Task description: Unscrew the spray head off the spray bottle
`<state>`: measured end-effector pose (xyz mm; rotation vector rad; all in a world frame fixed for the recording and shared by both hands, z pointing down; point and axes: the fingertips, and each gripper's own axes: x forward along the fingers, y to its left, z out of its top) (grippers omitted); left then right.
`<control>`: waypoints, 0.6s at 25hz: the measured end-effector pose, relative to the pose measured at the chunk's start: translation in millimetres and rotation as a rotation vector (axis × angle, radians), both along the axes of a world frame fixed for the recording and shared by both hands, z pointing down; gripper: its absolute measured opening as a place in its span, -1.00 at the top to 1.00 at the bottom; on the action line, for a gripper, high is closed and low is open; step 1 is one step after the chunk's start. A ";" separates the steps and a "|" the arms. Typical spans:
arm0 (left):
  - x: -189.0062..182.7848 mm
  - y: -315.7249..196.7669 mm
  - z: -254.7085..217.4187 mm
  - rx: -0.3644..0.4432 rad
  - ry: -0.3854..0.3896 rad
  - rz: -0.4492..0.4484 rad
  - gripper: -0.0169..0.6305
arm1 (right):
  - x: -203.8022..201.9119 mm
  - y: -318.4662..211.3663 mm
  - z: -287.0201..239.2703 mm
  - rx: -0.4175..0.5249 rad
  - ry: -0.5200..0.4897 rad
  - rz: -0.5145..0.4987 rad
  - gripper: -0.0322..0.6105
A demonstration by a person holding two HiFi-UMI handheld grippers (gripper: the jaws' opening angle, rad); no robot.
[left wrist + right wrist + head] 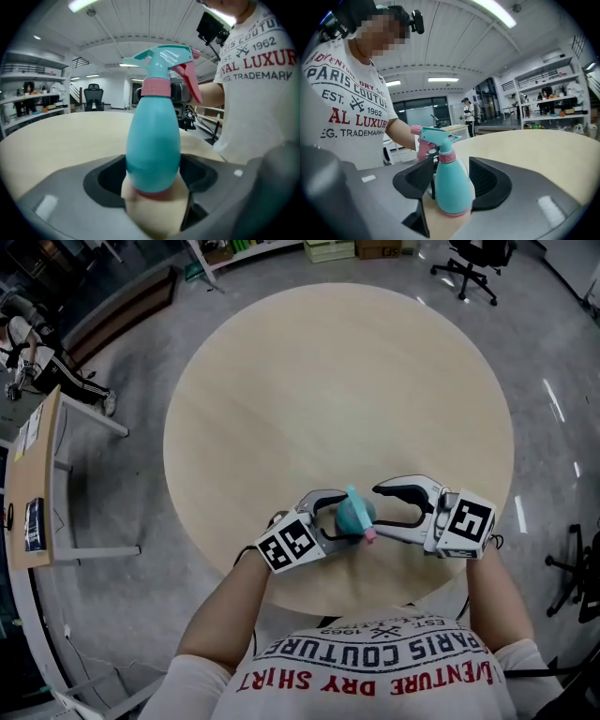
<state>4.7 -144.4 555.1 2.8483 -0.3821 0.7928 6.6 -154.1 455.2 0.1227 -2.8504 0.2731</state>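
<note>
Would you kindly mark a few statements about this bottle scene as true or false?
1. The bottle stands upright on the table. True.
2. The spray head is off. False: it sits on the bottle.
3. The right gripper is open. True.
4. The left gripper is clear of the bottle. False: it grips the bottle.
5. The bottle is red. False: it is teal.

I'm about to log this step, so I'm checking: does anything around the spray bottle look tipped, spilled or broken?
Nothing stands out. The teal plastic spray bottle stands upright on the round pale wooden table, its teal-and-pink spray head seated straight, with no spill or damage visible.
</note>
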 end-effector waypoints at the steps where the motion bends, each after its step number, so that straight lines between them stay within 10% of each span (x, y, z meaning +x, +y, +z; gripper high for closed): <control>1: -1.1 -1.6 0.7 0.001 0.005 -0.051 -0.14 | 7.5 0.0 -1.3 -0.009 -0.014 0.037 0.17; 11: 2.8 -8.7 2.7 0.046 -0.038 -0.478 -0.14 | -5.3 3.0 -5.5 0.119 0.006 0.340 0.11; 15: 5.4 -9.8 0.6 0.045 -0.038 -0.526 -0.14 | -14.8 -2.6 -1.0 0.148 0.039 0.361 0.42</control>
